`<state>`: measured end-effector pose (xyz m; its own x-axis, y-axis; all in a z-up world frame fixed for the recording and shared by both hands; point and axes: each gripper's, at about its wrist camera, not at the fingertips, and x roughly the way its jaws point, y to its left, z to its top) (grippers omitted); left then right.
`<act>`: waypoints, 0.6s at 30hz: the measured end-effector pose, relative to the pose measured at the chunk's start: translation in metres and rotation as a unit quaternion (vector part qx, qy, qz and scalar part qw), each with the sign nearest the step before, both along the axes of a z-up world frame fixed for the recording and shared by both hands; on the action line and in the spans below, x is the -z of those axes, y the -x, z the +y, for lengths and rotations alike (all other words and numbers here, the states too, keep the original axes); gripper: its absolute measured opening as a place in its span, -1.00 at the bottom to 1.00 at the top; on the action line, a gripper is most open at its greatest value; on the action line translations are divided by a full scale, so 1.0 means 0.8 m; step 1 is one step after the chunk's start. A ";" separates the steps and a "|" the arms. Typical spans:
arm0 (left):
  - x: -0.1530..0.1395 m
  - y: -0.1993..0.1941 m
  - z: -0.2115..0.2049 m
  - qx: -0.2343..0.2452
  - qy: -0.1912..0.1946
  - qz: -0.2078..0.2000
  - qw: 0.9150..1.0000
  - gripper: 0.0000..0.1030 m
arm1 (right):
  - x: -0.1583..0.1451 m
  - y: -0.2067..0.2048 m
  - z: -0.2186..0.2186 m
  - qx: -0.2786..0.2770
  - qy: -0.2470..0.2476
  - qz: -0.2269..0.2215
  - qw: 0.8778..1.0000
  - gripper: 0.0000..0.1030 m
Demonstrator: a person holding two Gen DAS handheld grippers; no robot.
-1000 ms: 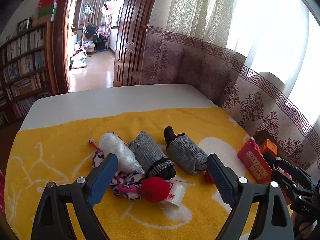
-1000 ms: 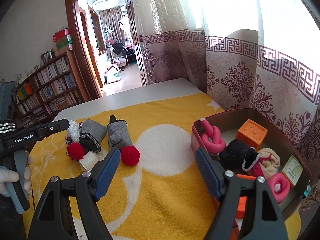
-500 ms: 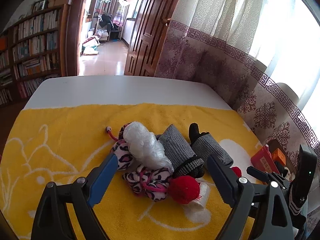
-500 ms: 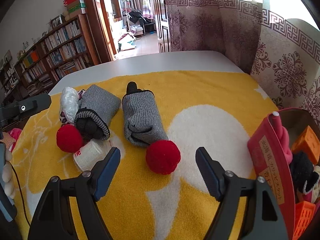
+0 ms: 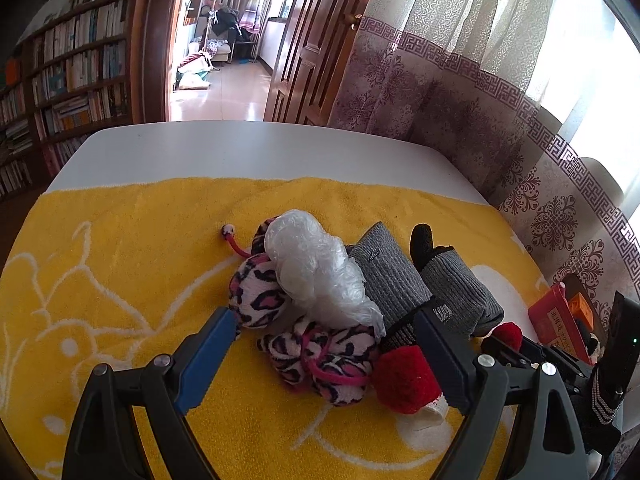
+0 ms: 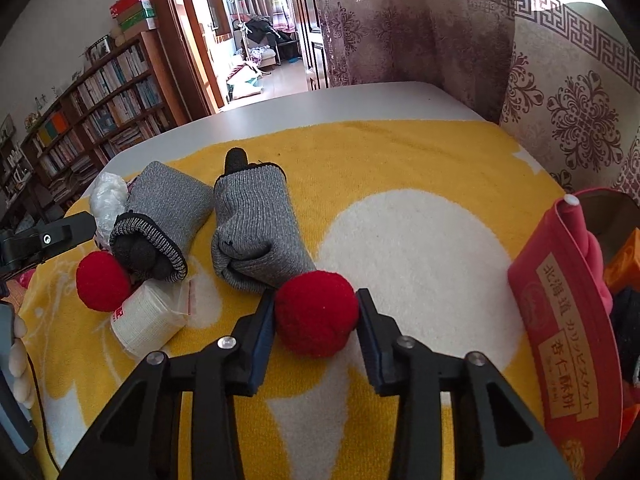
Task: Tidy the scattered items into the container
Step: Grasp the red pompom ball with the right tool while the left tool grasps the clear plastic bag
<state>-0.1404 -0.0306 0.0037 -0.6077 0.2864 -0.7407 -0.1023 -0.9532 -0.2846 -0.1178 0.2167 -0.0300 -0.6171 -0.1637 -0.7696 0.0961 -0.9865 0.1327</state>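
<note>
Yellow towel (image 6: 400, 152): red pompom (image 6: 316, 312) sits between right gripper (image 6: 316, 320) fingers (image 6: 262, 334), touching both.

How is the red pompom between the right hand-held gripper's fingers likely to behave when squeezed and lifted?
The red pompom looks fuzzy and yarn-like, so it will probably compress rather than resist. It is likely light for its size. Being round, it could roll on the yellow towel if nudged; the right hand-held gripper flanks it closely on both sides, which should prevent that.
</note>
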 end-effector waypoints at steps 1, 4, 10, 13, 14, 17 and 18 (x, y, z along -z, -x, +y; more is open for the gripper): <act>0.002 0.001 -0.001 -0.002 0.001 -0.002 1.000 0.79 | -0.002 -0.001 0.001 0.001 0.002 0.003 1.000 -0.18; 0.005 0.003 -0.004 -0.010 0.002 -0.005 1.000 0.79 | -0.004 -0.004 0.003 0.003 0.008 0.008 1.000 -0.18; -0.010 0.011 -0.008 -0.021 0.001 0.015 1.000 0.79 | -0.004 -0.006 0.005 0.003 0.017 0.012 1.000 -0.18; -0.019 0.025 -0.012 -0.032 -0.015 0.014 0.999 0.79 | -0.004 -0.005 0.007 0.002 0.020 0.012 1.000 -0.18; -0.021 0.031 -0.012 -0.033 -0.023 0.013 0.999 0.79 | -0.004 -0.005 0.008 0.002 0.020 0.013 1.000 -0.18; -0.020 0.045 -0.012 -0.043 -0.028 0.006 0.999 0.75 | -0.004 -0.005 0.009 0.003 0.022 0.012 1.000 -0.18; -0.017 0.049 -0.012 -0.046 -0.029 0.002 0.999 0.69 | -0.004 -0.005 0.009 0.003 0.023 0.012 1.000 -0.18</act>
<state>-0.1799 -0.0399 0.0170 -0.6365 0.2722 -0.7217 -0.0167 -0.9403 -0.3399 -0.1140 0.2238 -0.0269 -0.6362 -0.1944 -0.7467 0.0938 -0.9800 0.1753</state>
